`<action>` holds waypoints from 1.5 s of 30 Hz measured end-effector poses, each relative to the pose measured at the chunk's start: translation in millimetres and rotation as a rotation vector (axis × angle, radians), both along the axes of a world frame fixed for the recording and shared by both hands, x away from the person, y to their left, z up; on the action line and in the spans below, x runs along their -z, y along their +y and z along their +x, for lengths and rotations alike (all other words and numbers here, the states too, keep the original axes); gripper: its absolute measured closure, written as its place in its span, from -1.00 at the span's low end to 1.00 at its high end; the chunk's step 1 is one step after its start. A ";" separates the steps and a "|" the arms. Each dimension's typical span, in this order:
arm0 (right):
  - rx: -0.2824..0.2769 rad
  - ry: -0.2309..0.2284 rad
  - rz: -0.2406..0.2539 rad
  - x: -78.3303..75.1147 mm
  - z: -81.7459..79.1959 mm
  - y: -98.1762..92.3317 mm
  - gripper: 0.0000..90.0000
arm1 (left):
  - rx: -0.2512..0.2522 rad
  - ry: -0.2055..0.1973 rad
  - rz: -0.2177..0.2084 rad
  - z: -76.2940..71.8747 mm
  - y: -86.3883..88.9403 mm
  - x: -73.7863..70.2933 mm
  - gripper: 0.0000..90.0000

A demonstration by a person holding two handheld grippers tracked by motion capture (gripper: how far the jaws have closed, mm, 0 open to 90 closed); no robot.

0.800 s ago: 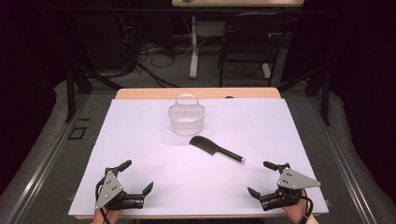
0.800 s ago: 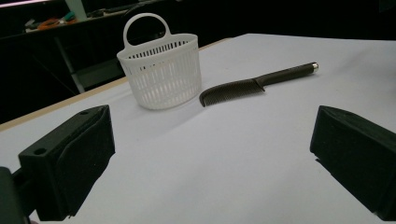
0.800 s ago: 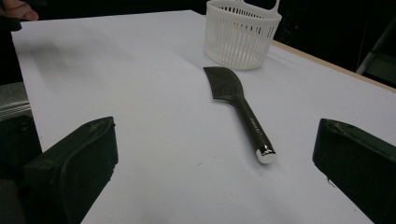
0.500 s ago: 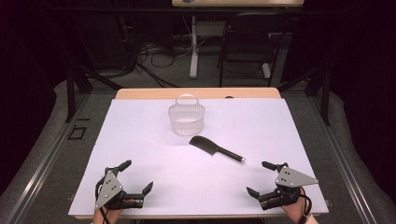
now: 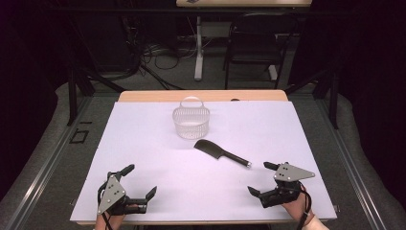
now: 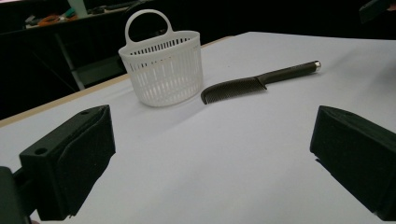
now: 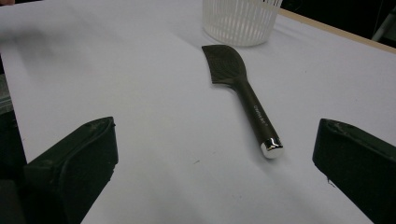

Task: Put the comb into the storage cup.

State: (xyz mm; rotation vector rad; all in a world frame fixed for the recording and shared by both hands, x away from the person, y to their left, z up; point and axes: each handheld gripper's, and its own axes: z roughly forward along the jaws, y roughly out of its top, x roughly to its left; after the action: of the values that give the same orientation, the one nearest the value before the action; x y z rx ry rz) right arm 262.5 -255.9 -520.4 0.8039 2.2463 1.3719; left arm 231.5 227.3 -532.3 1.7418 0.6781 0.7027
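Currently, left claw (image 5: 141,181) and right claw (image 5: 262,178) are resting with jaws apart, nearer the person than the comb (image 5: 220,153), beside the basket (image 5: 191,121).

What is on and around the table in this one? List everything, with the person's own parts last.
basket: one, white slotted plastic with a loop handle, upright at the far middle of the sheet.
comb: one, black with a silver-capped handle, lying flat just near-right of the basket, apart from it.
sheet: one, white, covering the table.
table: one, wooden edge showing along the far side.
chair: one, dark, behind the table.
left tongs: black, open, near left, nothing between them.
right tongs: black, open, near right, facing the comb's handle end.
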 end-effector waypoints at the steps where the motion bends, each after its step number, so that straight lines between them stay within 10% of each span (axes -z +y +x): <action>1: -0.005 0.008 -0.008 -0.4 1.3 0.8 -1.00 | -0.001 0.000 -0.001 0.0 0.0 0.0 -1.00; 45: -0.086 0.157 -0.197 -9.8 49.0 44.2 -1.00 | -0.001 -0.003 -0.005 0.0 0.5 -0.6 -1.00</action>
State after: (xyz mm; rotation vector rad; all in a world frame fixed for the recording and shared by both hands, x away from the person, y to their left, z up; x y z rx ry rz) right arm 311.6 -211.8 -510.6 0.7787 2.5170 1.1342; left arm 231.4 227.8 -531.7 1.7352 0.6785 0.7039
